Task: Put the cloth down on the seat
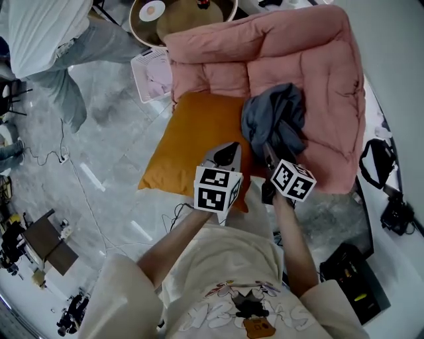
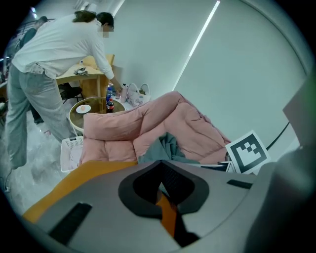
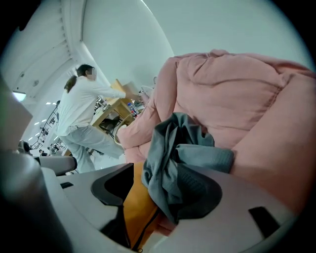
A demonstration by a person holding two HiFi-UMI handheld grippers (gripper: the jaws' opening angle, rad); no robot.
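Note:
A crumpled grey-blue cloth lies bunched on the pink padded seat. In the right gripper view the cloth drapes over the right-hand finger. My right gripper is at the cloth's near edge, and its jaws stand apart with orange cushion showing in the gap. My left gripper hovers over the orange cushion, beside the right one. It is shut and holds nothing, with its tips meeting in the left gripper view and the cloth ahead of them.
A person in a white top bends over at the far left. A round table and a white basket stand behind the seat. Black bags and a case lie on the floor to the right. Cables run across the floor at left.

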